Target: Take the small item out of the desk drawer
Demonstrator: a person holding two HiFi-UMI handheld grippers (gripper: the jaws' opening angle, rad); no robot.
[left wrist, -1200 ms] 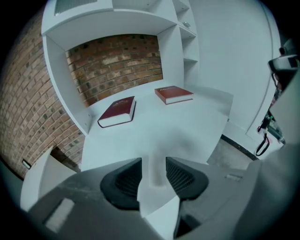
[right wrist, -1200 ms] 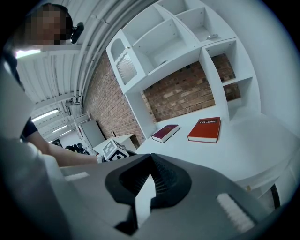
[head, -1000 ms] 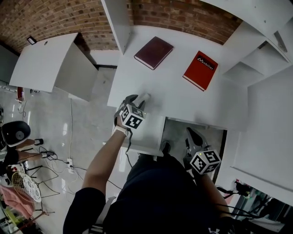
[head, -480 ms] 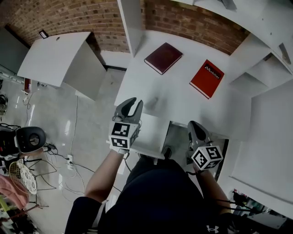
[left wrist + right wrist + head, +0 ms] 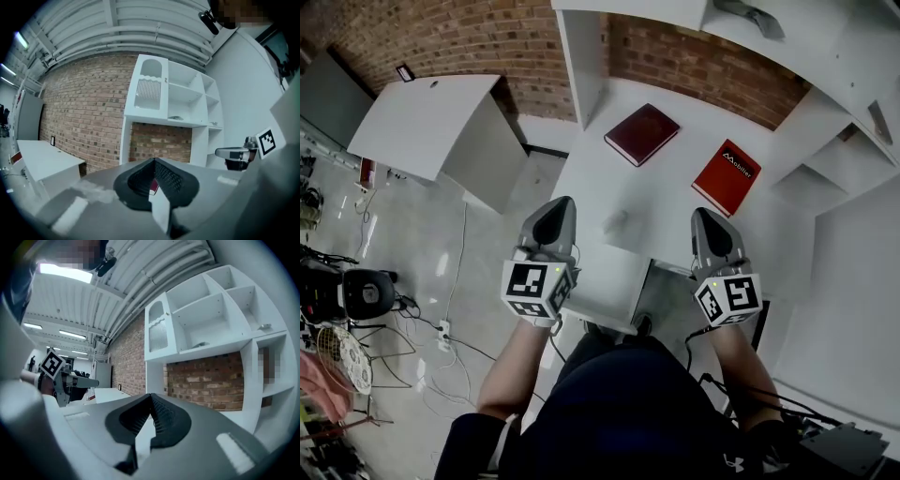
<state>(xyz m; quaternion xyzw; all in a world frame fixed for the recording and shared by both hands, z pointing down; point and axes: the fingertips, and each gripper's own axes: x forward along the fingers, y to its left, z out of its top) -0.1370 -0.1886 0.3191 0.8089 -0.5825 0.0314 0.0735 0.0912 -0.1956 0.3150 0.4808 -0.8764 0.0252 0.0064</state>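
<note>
Nearest the person, the open desk drawer was largely covered by the right gripper and the body, so its contents could not be made out. Both grippers were held level above the desk's front edge; the left gripper was seen with its jaws pressed together on nothing, and the right gripper likewise. Between them, on the white desk top and outside the drawer, lay the small pale item, too blurred to be identified. The removal was judged done; the grippers would best be kept clear of the item. Neither gripper view showed the item or the drawer.
</note>
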